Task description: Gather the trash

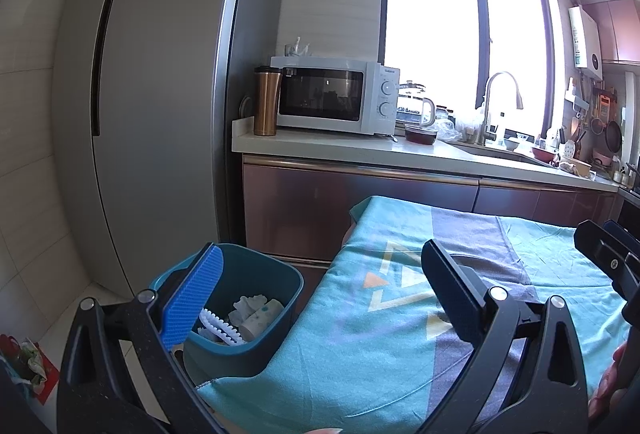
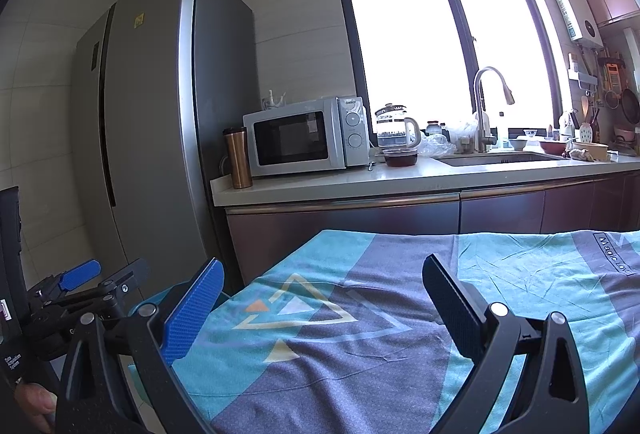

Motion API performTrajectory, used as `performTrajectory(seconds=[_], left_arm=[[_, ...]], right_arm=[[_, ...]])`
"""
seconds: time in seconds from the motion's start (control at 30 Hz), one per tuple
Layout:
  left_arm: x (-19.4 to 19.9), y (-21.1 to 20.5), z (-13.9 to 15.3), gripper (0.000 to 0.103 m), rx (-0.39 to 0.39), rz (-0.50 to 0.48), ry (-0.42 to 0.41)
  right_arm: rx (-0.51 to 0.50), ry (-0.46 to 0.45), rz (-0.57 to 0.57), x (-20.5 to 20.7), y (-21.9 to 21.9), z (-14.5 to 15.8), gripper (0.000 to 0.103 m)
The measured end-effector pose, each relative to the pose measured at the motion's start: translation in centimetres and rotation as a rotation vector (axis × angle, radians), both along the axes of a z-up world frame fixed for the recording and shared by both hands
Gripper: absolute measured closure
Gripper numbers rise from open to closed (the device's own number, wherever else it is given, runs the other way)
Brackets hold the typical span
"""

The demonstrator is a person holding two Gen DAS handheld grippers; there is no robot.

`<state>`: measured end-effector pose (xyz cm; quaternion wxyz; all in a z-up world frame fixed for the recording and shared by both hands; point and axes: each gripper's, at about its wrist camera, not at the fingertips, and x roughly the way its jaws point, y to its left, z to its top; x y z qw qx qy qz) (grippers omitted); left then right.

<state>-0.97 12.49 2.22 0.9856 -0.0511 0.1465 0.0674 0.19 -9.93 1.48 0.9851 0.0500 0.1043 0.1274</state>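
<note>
A tall grey refrigerator [image 1: 160, 94] is seen well ahead and to the left of both tools, with a counter [image 2: 360, 182] beyond their fingertips carrying a white microwave [image 2: 306, 138], a copper tumbler [image 2: 237, 158], a glass kettle [image 2: 394, 130] and a sink tap [image 2: 486, 106] under a bright window. Directly beneath and ahead of both tools a table is spread with a teal and grey cloth [image 2: 500, 274], and no loose trash can be made out on the part of it that is shown. Just left of the table edge, below the left gripper [image 1: 316, 298], a teal bin [image 1: 280, 326] is set on the floor; white crumpled pieces and a toothed white item [image 1: 240, 318], taken to be the trash, lie inside it, though their exact nature cannot be told through the fisheye. The left gripper is held wide apart with nothing between its fingers, its blue pad [image 1: 192, 298] overlapping the bin's rim in the view. The right gripper [image 2: 320, 310] is likewise spread wide and empty above the cloth, and the left tool is seen just to its left. From here, the bin could be knocked or tipped if the left fingers were lowered onto its rim, and the cloth could be snagged and dragged if a finger were driven into a fold. The two tools, held close together, could also be struck against each other
</note>
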Motion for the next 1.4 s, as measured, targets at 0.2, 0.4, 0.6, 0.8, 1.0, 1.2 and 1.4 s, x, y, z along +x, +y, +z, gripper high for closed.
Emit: performTrajectory(seconds=[0.2,0.4,0.6,0.8,1.0,1.2,1.4], left_arm=[[0.0,-0.1,-0.1,0.005,-0.001,-0.001,0.0],[-0.2,-0.1,-0.1,0.005,-0.002,0.0,-0.001],[-0.2,-0.1,-0.2,0.005,-0.001,-0.002,0.005],[-0.1,-0.4,-0.3,0.005,0.002,-0.007,0.01],[0.3,-0.7,-0.5,0.005,-0.003,-0.012,0.024],[0.9,-1.4,-0.8,0.005,0.001,-0.03,0.038],[1.8,-2.6,-1.4,0.005,0.012,-0.069,0.075]], right_arm=[[0.002,0.0,-0.006,0.0,0.0,0.0,0.007],[0.004,-0.003,-0.011,-0.1,-0.1,-0.1,0.007],[0.005,0.002,-0.016,-0.2,-0.2,-0.1,0.007],[0.012,0.007,-0.017,-0.1,-0.4,-0.3,0.007],[0.019,0.011,-0.024,0.0,-0.7,-0.5,0.007],[0.03,0.016,-0.032,0.1,-1.2,-0.8,0.007],[0.038,0.032,-0.042,0.4,-2.1,-1.3,0.007]])
